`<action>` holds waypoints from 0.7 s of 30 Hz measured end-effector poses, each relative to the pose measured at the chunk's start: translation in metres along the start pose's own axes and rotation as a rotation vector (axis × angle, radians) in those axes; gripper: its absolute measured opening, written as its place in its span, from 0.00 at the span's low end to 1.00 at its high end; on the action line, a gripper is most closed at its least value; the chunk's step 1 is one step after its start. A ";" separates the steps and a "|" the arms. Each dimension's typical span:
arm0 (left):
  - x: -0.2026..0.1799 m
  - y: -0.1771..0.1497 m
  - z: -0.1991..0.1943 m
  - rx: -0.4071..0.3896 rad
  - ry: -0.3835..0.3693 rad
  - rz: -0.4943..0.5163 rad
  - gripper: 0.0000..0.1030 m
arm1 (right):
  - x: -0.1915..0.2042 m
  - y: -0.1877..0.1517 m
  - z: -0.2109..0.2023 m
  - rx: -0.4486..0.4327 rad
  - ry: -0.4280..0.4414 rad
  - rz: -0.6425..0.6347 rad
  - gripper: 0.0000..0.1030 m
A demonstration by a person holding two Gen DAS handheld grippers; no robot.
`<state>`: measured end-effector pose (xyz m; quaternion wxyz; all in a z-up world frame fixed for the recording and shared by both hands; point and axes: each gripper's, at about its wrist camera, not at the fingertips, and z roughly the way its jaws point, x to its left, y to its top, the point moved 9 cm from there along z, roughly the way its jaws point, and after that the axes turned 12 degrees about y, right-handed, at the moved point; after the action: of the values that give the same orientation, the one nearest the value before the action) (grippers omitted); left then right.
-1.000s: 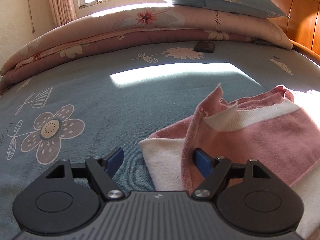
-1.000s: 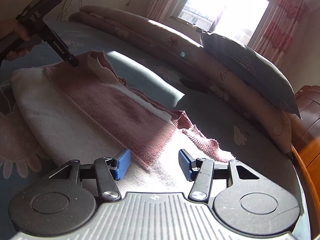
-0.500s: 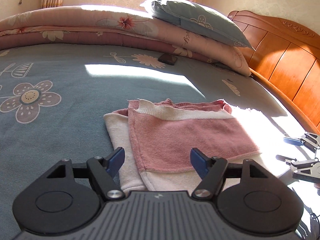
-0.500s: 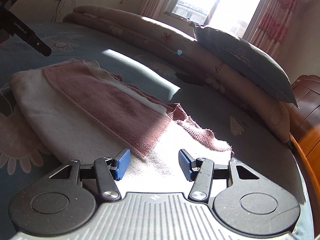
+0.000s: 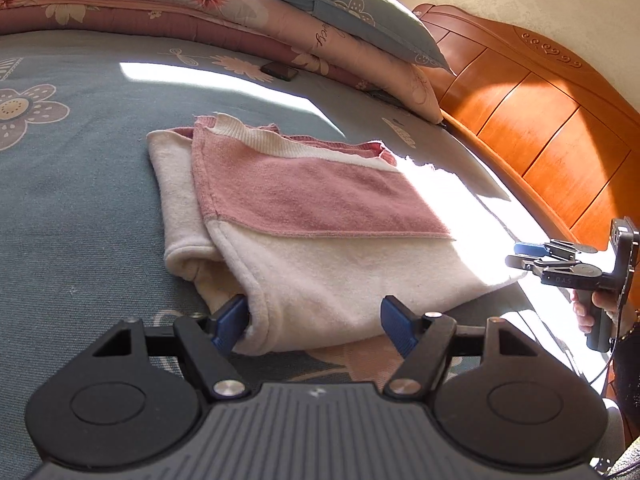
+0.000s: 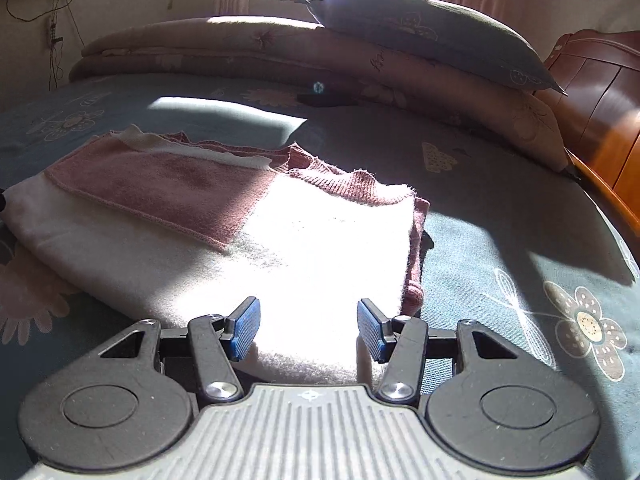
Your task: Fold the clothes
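A pink and white sweater (image 5: 320, 208) lies folded on the blue bedsheet (image 5: 80, 184), with a pink flap flat across its white body. My left gripper (image 5: 313, 326) is open at the sweater's near left corner. Its left pad (image 5: 230, 322) touches the rolled fold, and the right pad stands apart. In the right wrist view the sweater (image 6: 160, 184) fills the middle. My right gripper (image 6: 307, 331) is open over the sunlit white near edge, holding nothing. The left wrist view also shows the right gripper (image 5: 518, 254) at the far right, held by a hand (image 5: 592, 312).
A folded floral quilt (image 5: 160, 4) with a blue pillow (image 5: 360, 12) on top runs along the far side of the bed. An orange wooden headboard (image 5: 540, 120) stands to the right. A small dark flat object (image 5: 280, 71) lies on the sheet near the quilt.
The pink flap, raised a second ago, now lies flat on the sweater. My left gripper swung round to the sweater's near corner. The right gripper slid along and rolled level at the near edge.
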<state>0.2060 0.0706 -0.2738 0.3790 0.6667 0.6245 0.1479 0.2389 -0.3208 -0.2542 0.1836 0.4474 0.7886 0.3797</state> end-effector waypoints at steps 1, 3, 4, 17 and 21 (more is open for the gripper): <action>-0.002 0.000 0.002 -0.004 -0.014 0.003 0.69 | -0.005 -0.003 -0.002 -0.002 0.002 0.023 0.56; -0.002 0.003 0.006 -0.008 -0.042 -0.001 0.69 | -0.011 -0.006 -0.005 -0.010 0.008 0.054 0.56; -0.001 0.004 0.009 0.005 -0.068 -0.025 0.69 | -0.012 -0.006 -0.005 -0.012 0.010 0.064 0.56; 0.035 -0.007 0.002 0.092 -0.063 -0.160 0.27 | -0.063 -0.023 -0.028 -0.064 0.103 0.267 0.56; 0.028 0.015 -0.011 -0.006 -0.019 -0.134 0.28 | -0.080 -0.034 -0.029 -0.119 0.234 0.457 0.50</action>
<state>0.2137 0.1012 -0.2637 0.3959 0.6236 0.6637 0.1175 0.2438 -0.4122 -0.2655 0.0267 0.5554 0.6592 0.5063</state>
